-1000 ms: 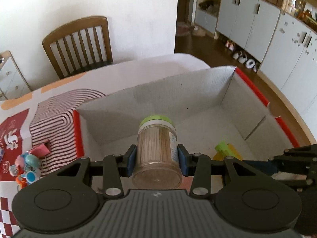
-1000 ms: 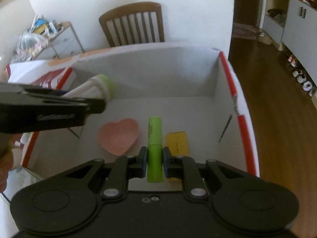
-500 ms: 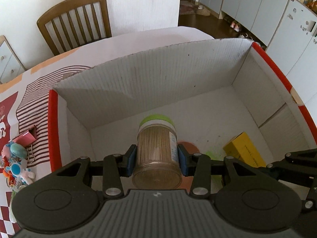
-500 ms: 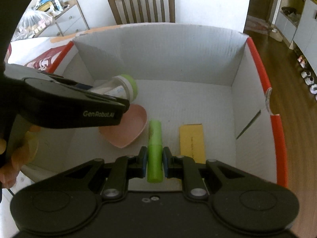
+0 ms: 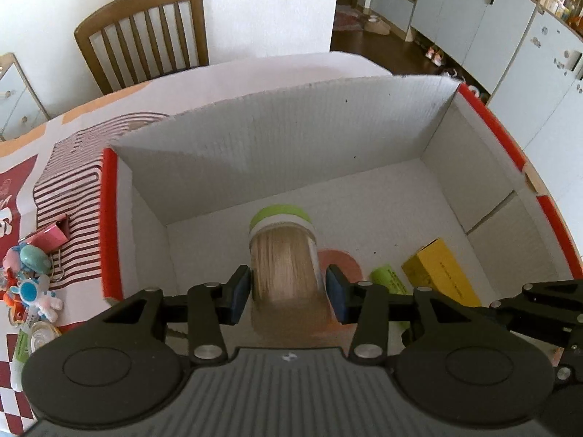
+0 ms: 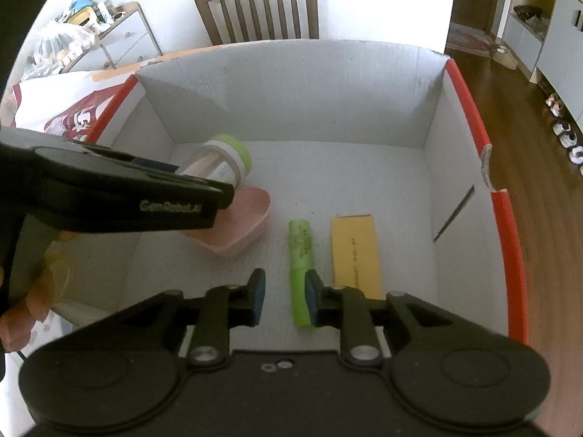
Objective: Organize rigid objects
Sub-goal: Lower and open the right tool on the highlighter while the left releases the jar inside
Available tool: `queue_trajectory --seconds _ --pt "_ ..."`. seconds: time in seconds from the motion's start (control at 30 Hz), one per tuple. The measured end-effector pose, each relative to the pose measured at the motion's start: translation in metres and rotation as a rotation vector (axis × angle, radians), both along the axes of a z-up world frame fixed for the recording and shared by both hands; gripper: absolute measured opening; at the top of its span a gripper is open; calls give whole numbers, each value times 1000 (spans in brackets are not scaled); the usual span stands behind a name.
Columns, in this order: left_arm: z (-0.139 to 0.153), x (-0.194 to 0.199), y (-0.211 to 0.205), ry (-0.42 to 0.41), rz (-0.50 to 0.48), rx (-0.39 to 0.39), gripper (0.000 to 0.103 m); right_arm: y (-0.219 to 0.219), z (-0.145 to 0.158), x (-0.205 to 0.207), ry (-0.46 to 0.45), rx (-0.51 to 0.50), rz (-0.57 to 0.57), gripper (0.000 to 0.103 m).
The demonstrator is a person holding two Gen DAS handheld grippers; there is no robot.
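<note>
Your right gripper (image 6: pixel 282 296) opens over the box (image 6: pixel 298 83).
A green marker (image 6: pixel 300 255) lies against its right pad.

This is a home, most likely a dining area open to a hallway. A wooden slat-back chair (image 5: pixel 145 32) stands against a plain white wall, pushed up to a table (image 5: pixel 255 73) covered with a red and white patterned cloth. Pale cupboards (image 5: pixel 484 18) line a dark wooden floor (image 6: pixel 546 182), and several pairs of shoes (image 6: pixel 564 134) sit along their base. A small chest of drawers (image 6: pixel 124 43) in the corner is piled with bags and household clutter. Small toys (image 5: pixel 32 280) lie on the cloth.
</note>
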State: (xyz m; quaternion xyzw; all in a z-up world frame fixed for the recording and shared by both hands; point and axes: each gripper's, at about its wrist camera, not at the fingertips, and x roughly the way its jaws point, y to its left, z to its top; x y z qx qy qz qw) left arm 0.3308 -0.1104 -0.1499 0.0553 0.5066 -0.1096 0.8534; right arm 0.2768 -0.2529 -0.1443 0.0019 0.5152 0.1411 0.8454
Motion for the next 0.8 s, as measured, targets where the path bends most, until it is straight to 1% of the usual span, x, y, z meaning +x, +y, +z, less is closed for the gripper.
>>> queue_trajectory --seconds 0.03,0.1,0.13,0.3,0.57,0.8 --pt "3 -3 1 -11 1 -4 50 -1 2 -2 -6 2 -2 24" --pt "10 -8 5 -31 12 -20 63 -4 5 -5 -17 5 -9 26" --pt "13 -11 7 -39 20 -26 64 -5 7 -6 -23 8 -12 28" --pt "31 -22 14 -75 34 -36 64 -9 18 -15 -58 17 -15 37" --pt "57 -47 24 -137 53 -50 64 -13 39 -31 -114 41 -12 54" --pt "78 -70 38 -182 70 -79 64 -10 52 -44 -152 55 -6 62"
